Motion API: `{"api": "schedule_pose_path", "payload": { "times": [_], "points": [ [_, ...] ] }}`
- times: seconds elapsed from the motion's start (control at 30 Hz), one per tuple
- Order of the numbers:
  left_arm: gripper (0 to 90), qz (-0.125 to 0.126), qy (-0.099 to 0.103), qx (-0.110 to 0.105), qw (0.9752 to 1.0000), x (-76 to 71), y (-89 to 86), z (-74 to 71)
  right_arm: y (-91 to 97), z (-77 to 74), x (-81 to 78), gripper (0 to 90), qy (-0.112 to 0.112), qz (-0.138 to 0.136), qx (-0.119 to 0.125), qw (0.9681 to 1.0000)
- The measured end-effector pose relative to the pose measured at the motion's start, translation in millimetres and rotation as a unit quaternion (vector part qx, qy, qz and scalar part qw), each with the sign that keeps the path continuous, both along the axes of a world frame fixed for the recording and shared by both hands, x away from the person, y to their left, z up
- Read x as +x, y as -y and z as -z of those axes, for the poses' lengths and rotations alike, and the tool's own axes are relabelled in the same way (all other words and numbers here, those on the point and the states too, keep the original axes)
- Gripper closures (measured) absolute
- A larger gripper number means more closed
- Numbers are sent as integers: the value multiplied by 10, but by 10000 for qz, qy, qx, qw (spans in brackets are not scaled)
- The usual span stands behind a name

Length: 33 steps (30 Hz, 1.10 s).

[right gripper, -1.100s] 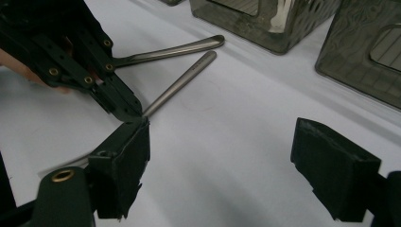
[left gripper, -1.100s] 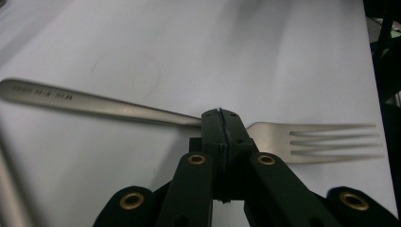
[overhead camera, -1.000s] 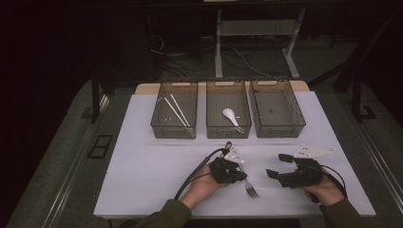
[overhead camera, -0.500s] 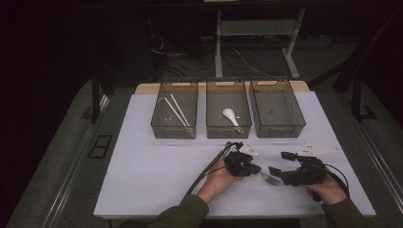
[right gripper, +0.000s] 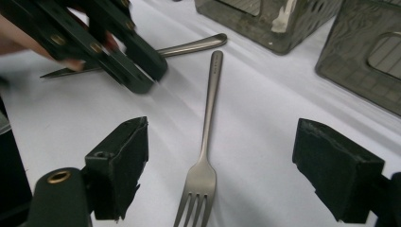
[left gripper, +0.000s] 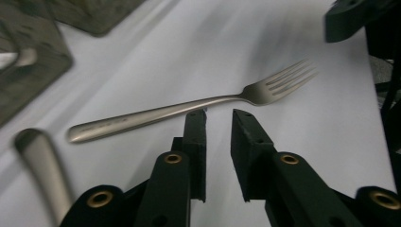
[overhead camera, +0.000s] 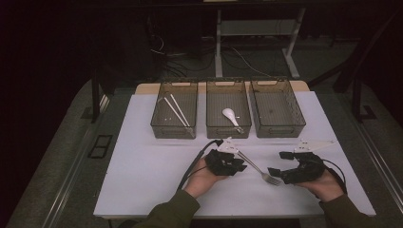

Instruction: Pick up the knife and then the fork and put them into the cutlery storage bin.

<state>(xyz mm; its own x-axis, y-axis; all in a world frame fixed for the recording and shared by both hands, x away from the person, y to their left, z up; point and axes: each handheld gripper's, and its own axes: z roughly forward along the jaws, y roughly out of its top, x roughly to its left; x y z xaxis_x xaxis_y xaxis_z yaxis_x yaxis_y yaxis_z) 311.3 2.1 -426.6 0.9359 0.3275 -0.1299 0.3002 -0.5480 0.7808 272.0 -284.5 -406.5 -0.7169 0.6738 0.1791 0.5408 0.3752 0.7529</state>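
Note:
A steel fork (overhead camera: 257, 167) lies flat on the white table between my two grippers, tines toward the right one. My left gripper (overhead camera: 241, 165) is held just left of the handle. In the left gripper view its jaws (left gripper: 219, 116) stand a narrow gap apart with nothing in them, and the fork (left gripper: 189, 106) lies crosswise just past the tips. My right gripper (overhead camera: 276, 163) is wide open, and in the right gripper view (right gripper: 222, 137) the fork's (right gripper: 210, 104) tines sit between its jaws on the table. The left gripper (right gripper: 142, 75) hovers by the handle end.
Three mesh bins stand in a row behind: the left bin (overhead camera: 173, 130) holds chopsticks (overhead camera: 176, 111), the middle bin (overhead camera: 227, 130) a white spoon (overhead camera: 230, 115), and the right bin (overhead camera: 279, 129) looks bare. A second steel utensil (right gripper: 194, 46) lies under the left gripper.
My left gripper has moved right and slightly toward the bins. The fork has shifted with it and now lies loose between the two grippers. The right gripper barely moved.

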Motion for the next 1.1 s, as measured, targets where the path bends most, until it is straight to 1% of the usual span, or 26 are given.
{"api": "schedule_pose_path", "payload": {
  "times": [0.07,0.1,0.2,0.33,0.4,0.47,0.6,0.67,0.77,0.8,0.87,0.97,1.0,1.1],
  "points": [
    [686,-69,26,-13,10000,-22,-120,-33,-28,-2,21,250,-82,-71,-70,9999],
    [670,-108,36,-19,9999,-31,-183,-45,-44,0,30,251,-123,-114,-102,9998],
    [600,-206,32,-28,9998,-72,-377,-66,-112,16,72,263,-184,-104,-234,9995],
    [516,-296,61,-38,9995,-131,-650,-87,-194,23,129,329,-204,-120,-309,9992],
    [476,-387,104,-55,9992,-163,-792,-94,-234,23,156,373,-230,-162,-368,9989],
    [452,-500,129,-120,9986,-191,-933,-104,-275,26,188,424,-242,-201,-466,9984],
    [397,-664,138,-184,9975,-228,-1168,-108,-362,45,259,521,-361,-238,-606,9972],
    [354,-795,85,-302,9963,-249,-1245,-92,-405,68,300,563,-421,-278,-679,9964],
    [302,-829,118,-307,9960,-265,-1353,-78,-472,120,358,619,-519,-342,-793,9949],
    [290,-883,104,-360,9954,-278,-1375,-69,-493,141,377,642,-557,-366,-827,9943],
    [253,-897,114,-415,9950,-283,-1407,-60,-532,182,404,670,-639,-398,-923,9929],
    [222,-950,136,-420,9945,-271,-1433,-60,-586,233,417,703,-684,-420,-1074,9910],
    [216,-966,158,-414,9943,-268,-1439,-61,-595,245,415,723,-688,-441,-1110,9904],
    [213,-988,129,-412,9942,-258,-1455,-49,-616,273,400,754,-674,-441,-1220,9893]
  ]
}}
